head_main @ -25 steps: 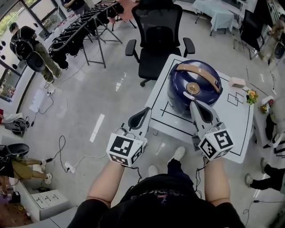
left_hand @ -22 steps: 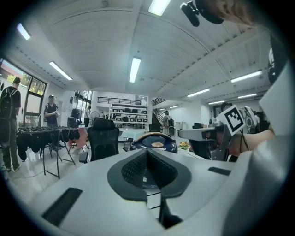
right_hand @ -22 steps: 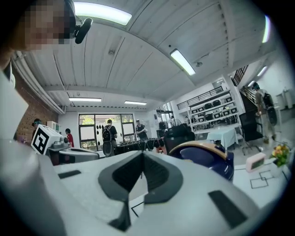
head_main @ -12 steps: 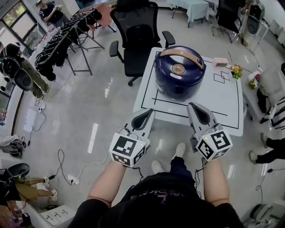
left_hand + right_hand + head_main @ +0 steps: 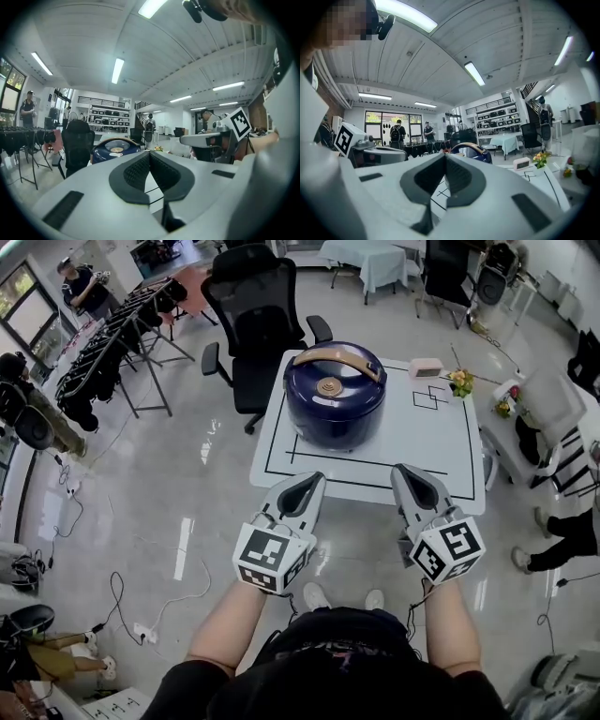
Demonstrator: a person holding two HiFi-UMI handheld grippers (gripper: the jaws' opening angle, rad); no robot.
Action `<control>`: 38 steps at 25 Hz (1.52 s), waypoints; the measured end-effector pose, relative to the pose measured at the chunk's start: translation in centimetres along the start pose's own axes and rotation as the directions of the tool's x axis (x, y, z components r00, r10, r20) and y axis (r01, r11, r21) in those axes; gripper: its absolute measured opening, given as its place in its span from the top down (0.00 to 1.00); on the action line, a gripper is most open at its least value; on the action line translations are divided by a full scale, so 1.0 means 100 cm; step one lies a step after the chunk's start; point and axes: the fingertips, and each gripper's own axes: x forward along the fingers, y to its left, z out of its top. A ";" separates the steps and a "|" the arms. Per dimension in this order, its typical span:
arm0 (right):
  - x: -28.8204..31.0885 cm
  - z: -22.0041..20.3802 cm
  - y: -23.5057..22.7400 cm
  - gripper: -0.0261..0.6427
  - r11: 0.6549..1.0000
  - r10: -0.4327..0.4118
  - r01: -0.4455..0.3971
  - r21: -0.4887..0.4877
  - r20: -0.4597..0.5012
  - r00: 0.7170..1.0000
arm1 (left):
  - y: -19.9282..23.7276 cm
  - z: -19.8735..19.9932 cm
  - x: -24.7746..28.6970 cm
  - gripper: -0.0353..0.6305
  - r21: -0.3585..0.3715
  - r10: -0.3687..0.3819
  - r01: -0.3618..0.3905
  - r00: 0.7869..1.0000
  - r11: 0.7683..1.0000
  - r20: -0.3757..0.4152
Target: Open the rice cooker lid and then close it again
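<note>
The blue rice cooker (image 5: 335, 404) sits with its lid down at upper centre on the white table (image 5: 450, 451), while the left gripper (image 5: 307, 482) and right gripper (image 5: 411, 476), both pinched together and empty, hover below it at mid-frame, seemingly squared up to face it.

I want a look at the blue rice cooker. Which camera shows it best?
The head view: the whole rice cooker shows from above, lid shut. The left gripper view shows only its top behind the jaws; the right gripper view, mostly its handle.

Glossy dark-blue rice cooker (image 5: 335, 397) on a smooth matt white table (image 5: 441, 442).
</note>
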 end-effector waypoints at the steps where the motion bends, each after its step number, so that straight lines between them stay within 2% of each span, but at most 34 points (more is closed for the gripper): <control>1: -0.006 0.000 -0.004 0.96 1.000 0.005 -0.005 -0.001 -0.003 1.000 | -0.007 0.000 0.003 0.94 -0.004 0.006 -0.006 1.000 1.000 0.000; 11: -0.064 0.005 -0.036 0.96 0.992 0.126 -0.126 0.003 0.000 0.992 | -0.083 0.006 0.015 0.94 0.012 0.125 -0.125 0.992 0.992 -0.002; 20: -0.094 0.004 -0.041 0.96 0.973 0.230 -0.230 0.015 0.017 0.973 | -0.120 0.004 -0.001 0.94 0.012 0.234 -0.234 0.972 0.972 -0.009; 38: -0.133 0.000 -0.042 0.96 0.959 0.284 -0.284 -0.003 0.023 0.959 | -0.163 -0.001 -0.019 0.94 0.017 0.295 -0.295 0.956 0.955 0.005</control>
